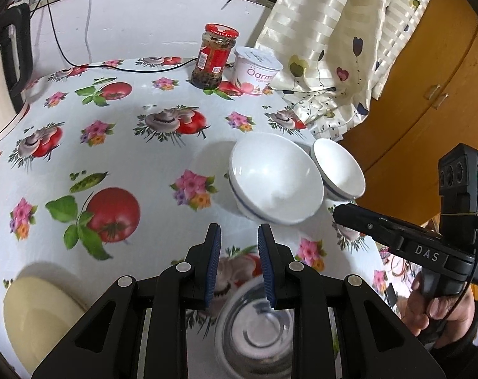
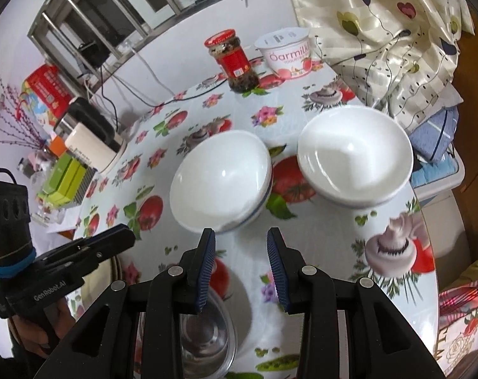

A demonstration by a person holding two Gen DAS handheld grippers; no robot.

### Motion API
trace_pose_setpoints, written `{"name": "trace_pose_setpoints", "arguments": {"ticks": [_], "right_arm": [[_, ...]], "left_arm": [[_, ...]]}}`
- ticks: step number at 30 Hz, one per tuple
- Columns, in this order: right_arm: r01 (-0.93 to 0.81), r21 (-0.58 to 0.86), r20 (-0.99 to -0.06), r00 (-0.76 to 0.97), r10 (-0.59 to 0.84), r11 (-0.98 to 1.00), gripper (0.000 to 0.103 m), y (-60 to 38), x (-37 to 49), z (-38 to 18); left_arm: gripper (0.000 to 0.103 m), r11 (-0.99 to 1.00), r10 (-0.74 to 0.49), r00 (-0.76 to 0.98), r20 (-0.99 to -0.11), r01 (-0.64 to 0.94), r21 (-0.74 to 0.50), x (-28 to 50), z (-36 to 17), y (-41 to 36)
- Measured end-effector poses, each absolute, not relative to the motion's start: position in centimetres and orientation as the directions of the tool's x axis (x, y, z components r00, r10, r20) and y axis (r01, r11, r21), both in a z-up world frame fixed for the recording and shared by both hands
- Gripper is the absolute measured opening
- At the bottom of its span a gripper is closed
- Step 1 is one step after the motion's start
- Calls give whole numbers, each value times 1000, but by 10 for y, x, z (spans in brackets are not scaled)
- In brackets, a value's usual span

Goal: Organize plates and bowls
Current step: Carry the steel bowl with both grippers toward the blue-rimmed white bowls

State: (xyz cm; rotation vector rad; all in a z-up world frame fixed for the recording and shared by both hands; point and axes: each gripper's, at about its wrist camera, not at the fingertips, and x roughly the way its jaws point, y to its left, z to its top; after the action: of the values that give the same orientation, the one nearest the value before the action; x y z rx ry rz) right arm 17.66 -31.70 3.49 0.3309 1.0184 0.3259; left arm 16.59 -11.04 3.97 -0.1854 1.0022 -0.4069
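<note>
Left claw (image 1: 239,262), seen from its own wrist camera, hangs spread above the flowered desk (image 1: 137,164) with nothing between its blue pads. Ahead of it and to the right two white bowls sit side by side and upright: the nearer bowl (image 1: 275,178) and the far bowl (image 1: 340,169), rims close together or touching. A steel bowl (image 1: 254,334) lies directly beneath the claw, and a cream plate (image 1: 36,319) rests at lower left. The right claw (image 1: 343,213) reaches in from the right toward the white bowls.

From the right wrist camera, the right claw (image 2: 240,262) is likewise spread and empty, hovering just short of the nearer bowl (image 2: 221,186), with the far bowl (image 2: 354,158) beside it, apart here. Both open upward; being round, they have no long axis. The steel bowl (image 2: 204,341) is below the claw.

Judging by this, the step is the approach to a first white bowl; next, one pad must go inside its rim and one outside, so it can be nested with its twin.
</note>
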Motion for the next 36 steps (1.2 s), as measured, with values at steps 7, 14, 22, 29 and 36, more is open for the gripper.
{"name": "trace_pose_setpoints", "arguments": {"ticks": [7, 14, 22, 29, 36], "right_arm": [[-96, 414, -768, 497, 404, 905, 34, -319, 196, 34], [-85, 415, -772, 494, 400, 906, 34, -321, 210, 26], [-78, 420, -777, 484, 403, 904, 25, -321, 219, 17], [-80, 422, -780, 476, 407, 903, 18, -320, 222, 12], [-81, 422, -779, 476, 407, 903, 18, -319, 223, 12]], "left_arm": [[25, 907, -420, 462, -781, 241, -345, 188, 35, -121], [25, 907, -422, 445, -790, 216, -362, 207, 25, -126], [25, 905, -425, 424, -800, 206, -372, 217, 15, -131], [25, 901, -433, 422, -797, 222, -372, 219, 12, -135], [25, 903, -429, 425, -797, 227, -365, 219, 11, -136]]}}
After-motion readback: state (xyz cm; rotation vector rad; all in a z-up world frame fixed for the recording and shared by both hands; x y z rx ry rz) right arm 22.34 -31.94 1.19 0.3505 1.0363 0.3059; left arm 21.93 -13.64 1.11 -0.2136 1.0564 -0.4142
